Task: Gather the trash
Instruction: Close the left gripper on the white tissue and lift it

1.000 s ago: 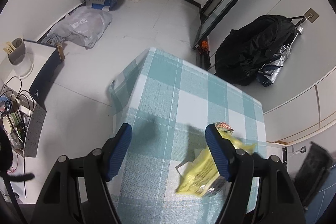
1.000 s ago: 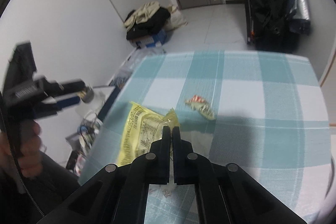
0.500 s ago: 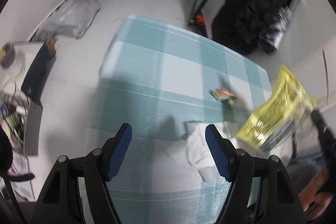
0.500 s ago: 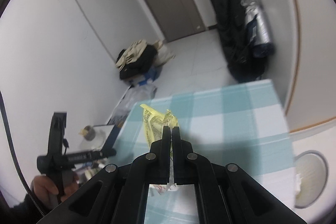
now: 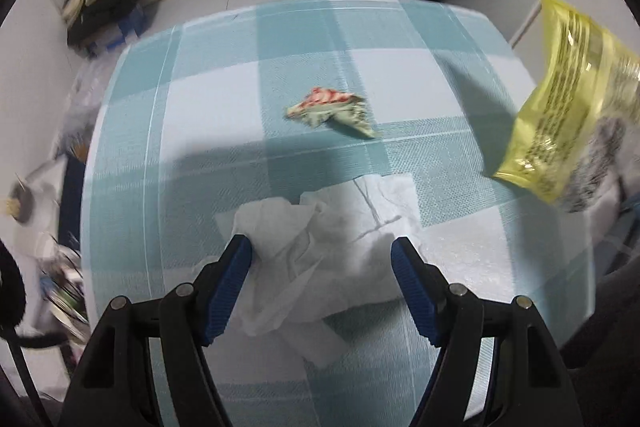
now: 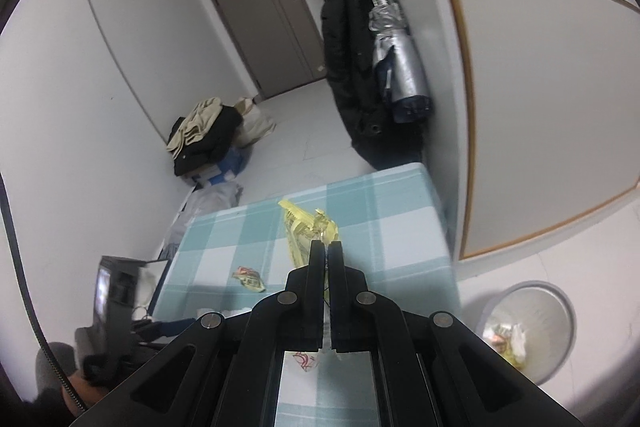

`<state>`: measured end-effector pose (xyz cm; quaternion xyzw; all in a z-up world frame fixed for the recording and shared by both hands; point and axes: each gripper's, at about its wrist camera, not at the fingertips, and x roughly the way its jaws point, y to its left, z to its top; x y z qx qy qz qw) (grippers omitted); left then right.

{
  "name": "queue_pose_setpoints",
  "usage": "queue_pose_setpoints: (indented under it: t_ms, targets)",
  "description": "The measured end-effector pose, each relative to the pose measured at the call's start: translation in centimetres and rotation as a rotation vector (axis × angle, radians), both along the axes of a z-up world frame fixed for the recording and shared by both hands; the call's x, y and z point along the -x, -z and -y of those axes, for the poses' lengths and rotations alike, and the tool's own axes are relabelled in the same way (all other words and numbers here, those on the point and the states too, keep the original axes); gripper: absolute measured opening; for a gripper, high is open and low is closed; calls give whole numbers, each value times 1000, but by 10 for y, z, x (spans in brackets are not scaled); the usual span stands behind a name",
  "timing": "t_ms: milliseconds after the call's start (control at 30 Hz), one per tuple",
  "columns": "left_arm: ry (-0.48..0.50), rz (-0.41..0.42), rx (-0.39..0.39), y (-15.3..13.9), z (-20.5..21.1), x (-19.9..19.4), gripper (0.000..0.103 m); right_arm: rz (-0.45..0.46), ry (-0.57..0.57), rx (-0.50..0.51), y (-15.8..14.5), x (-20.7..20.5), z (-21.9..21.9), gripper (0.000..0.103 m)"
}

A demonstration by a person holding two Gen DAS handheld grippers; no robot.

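Note:
My left gripper [image 5: 322, 250] points down at the checked table [image 5: 200, 99], open, its blue pads either side of a crumpled white tissue [image 5: 320, 247] without pressing it. A small red and green wrapper [image 5: 332, 110] lies farther out near the table's middle. My right gripper [image 6: 326, 247] is shut on a yellow plastic wrapper [image 6: 308, 229], which it holds up in the air. That yellow wrapper [image 5: 560, 115] also hangs at the right in the left wrist view. The small wrapper [image 6: 249, 277] shows on the cloth left of the right gripper.
A round grey bin [image 6: 528, 327] with trash in it stands on the floor right of the table. A black coat and a silver umbrella [image 6: 396, 67] hang on the wall beyond. Clothes and bags [image 6: 208, 139] are piled in the corner. A hand [image 6: 76, 383] holds the left gripper.
The right gripper lifted the yellow wrapper off the table and swung it right, bringing the bin into view. The left gripper moved in and down over the white tissue.

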<state>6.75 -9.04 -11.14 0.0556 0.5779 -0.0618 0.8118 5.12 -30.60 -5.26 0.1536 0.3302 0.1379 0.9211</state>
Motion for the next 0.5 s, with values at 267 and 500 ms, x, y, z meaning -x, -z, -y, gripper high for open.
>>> queue_pose_setpoints:
  t_ms: [267,500]
  targets:
    - [132,124,-191,1,32,13,69,-15,34,13,4,0,19,1]
    - [143,58,-1,-2,23,5,8,-55,59,-23,12,-1,32,1]
